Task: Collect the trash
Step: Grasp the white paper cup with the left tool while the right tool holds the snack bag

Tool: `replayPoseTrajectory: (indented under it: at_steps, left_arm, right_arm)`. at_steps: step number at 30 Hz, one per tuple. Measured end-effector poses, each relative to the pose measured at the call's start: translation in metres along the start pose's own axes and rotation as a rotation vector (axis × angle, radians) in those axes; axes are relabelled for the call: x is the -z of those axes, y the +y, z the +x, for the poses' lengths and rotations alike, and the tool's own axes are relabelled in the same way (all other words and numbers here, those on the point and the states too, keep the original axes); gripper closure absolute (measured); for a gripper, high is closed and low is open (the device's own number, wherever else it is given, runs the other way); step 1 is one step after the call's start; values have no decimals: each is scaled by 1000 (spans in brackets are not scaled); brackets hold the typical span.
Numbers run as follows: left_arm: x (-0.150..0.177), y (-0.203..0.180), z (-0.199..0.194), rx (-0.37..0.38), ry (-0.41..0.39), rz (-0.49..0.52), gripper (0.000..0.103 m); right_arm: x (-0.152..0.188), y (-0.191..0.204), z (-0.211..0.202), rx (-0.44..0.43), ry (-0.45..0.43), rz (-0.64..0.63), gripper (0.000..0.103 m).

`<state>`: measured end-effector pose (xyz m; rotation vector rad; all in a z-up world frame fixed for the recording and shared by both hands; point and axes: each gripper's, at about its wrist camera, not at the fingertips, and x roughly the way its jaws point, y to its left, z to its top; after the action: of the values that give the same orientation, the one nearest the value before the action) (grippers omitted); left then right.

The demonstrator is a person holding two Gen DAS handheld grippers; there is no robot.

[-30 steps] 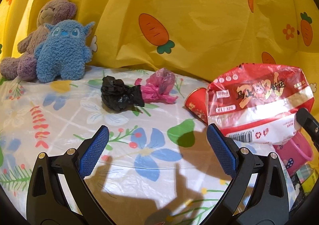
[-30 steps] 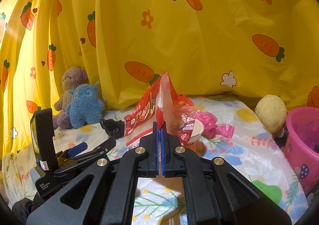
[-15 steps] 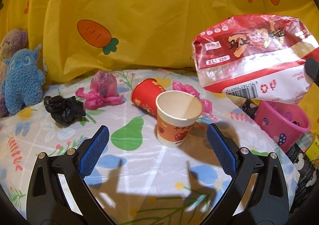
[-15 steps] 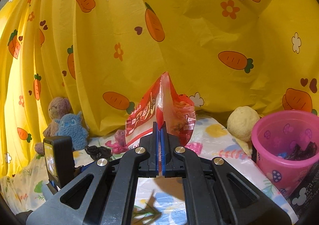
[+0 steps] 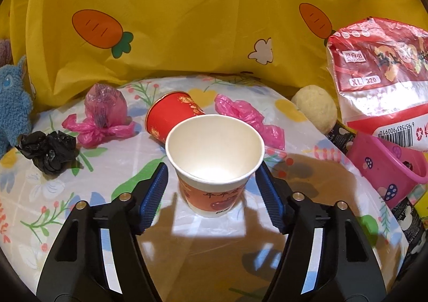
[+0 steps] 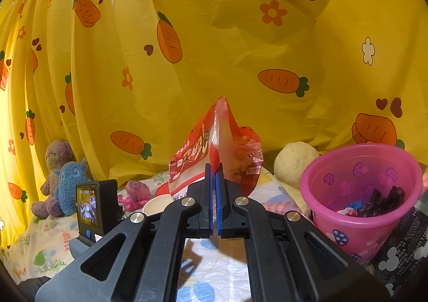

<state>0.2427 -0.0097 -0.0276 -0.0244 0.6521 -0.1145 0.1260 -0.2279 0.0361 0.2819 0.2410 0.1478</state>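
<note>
The left gripper (image 5: 212, 185) straddled the upright paper cup (image 5: 214, 161) on the worktop (image 5: 53, 195), jaws apart. The right gripper (image 6: 214, 181), jaws clamped, held the red bag (image 6: 214, 152) left of the pink bucket (image 6: 358, 195). Recommended: close gently below the rim, avoiding crushing.

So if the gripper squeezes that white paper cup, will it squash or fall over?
The upright paper cup looks thin-walled and empty, so it is probably light and may dent under a hard squeeze. Its base is narrower than its rim, so a sideways nudge from the open left hand-held gripper could tip it.
</note>
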Motion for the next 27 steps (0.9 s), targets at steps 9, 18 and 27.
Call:
replayPoseTrajectory:
  at_steps: [9, 18, 27]
  left_arm:
    - [1, -10, -4, 3, -14, 32, 50]
    - [-8, -32, -38, 33, -73, 73, 51]
    - [-24, -80, -84, 152, -149, 145, 52]
  right_arm:
    - [-1, -10, -3, 24, -2, 15, 100]
    - [-5, -20, -16, 57, -25, 24, 100]
    - [-23, -64, -44, 185, -81, 64, 100]
